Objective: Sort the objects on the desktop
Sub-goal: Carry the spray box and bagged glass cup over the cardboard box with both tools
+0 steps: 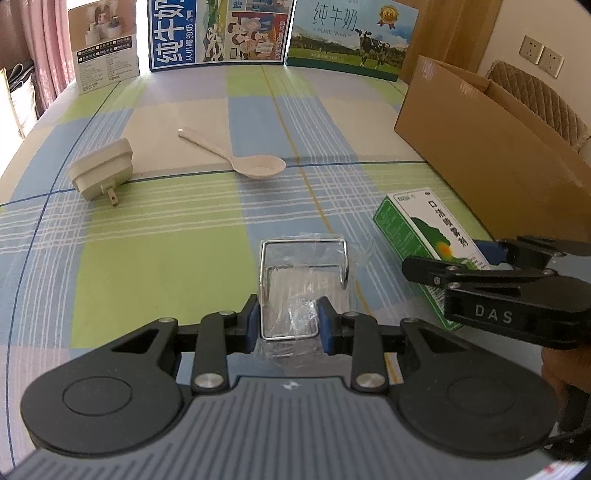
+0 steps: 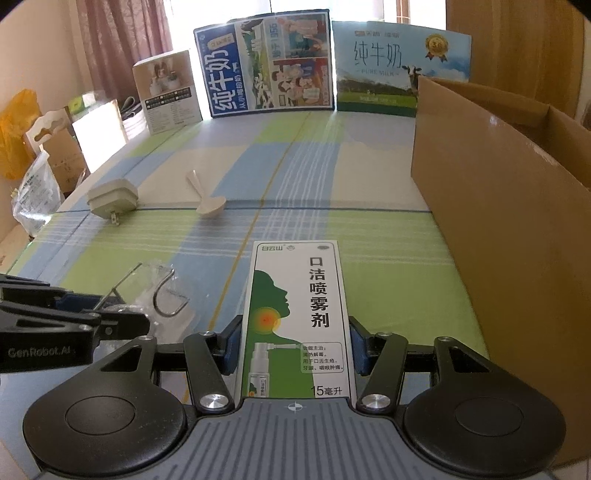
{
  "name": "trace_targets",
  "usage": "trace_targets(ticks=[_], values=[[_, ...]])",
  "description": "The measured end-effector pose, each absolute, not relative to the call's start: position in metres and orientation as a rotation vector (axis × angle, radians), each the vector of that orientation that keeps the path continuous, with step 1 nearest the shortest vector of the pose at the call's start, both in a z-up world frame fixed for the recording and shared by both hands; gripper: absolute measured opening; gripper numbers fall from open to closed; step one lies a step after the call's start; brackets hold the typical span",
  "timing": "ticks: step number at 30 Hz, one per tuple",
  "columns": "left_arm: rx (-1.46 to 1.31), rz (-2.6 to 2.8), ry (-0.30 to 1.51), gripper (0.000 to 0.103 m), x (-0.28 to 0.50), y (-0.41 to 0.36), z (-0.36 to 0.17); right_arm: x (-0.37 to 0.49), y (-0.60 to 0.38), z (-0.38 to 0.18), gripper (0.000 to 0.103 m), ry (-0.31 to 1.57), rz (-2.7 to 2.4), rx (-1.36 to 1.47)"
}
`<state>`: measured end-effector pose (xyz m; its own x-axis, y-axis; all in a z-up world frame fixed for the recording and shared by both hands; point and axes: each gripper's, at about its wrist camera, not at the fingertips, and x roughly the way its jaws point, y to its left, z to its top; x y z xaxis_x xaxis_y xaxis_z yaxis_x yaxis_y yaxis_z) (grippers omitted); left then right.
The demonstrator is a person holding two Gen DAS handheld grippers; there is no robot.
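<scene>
A chrome wire hook in a clear plastic bag lies on the checked tablecloth. My left gripper is shut on its near end, one blue pad on each side of the wire. A green and white throat-spray box lies flat, and my right gripper is shut on its near end. The left wrist view shows the spray box to the right of the hook, with the right gripper over it. The left gripper and bagged hook show at the right wrist view's left.
A white spoon and a grey plug adapter lie farther back on the cloth. An open cardboard box stands along the right side. Milk cartons and a small product box line the far edge.
</scene>
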<state>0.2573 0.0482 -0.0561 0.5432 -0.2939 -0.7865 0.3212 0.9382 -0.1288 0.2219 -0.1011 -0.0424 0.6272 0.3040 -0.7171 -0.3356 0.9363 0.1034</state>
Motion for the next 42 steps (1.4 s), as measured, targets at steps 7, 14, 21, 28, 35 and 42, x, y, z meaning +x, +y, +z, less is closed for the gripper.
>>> trace_targets(ticks=[7, 14, 21, 28, 35, 42], values=[[0.014, -0.370, 0.919, 0.027, 0.251, 0.051, -0.046, 0.207, -0.103, -0.028, 0.053, 0.810, 0.368, -0.025], [-0.006, -0.345, 0.907, 0.027, 0.226, 0.049, -0.031, 0.187, -0.120, -0.002, 0.053, 0.794, 0.359, -0.001], [-0.036, -0.318, 0.881, 0.027, 0.197, 0.044, -0.005, 0.161, -0.128, 0.027, 0.053, 0.762, 0.373, 0.009], [-0.023, -0.317, 0.845, 0.027, 0.170, 0.036, 0.027, 0.137, -0.134, 0.053, 0.053, 0.713, 0.383, 0.014], [-0.013, -0.322, 0.815, 0.027, 0.147, 0.029, 0.049, 0.118, -0.143, 0.073, 0.053, 0.676, 0.375, 0.021], [-0.002, -0.340, 0.790, 0.027, 0.129, 0.022, 0.063, 0.103, -0.158, 0.091, 0.053, 0.640, 0.353, 0.033]])
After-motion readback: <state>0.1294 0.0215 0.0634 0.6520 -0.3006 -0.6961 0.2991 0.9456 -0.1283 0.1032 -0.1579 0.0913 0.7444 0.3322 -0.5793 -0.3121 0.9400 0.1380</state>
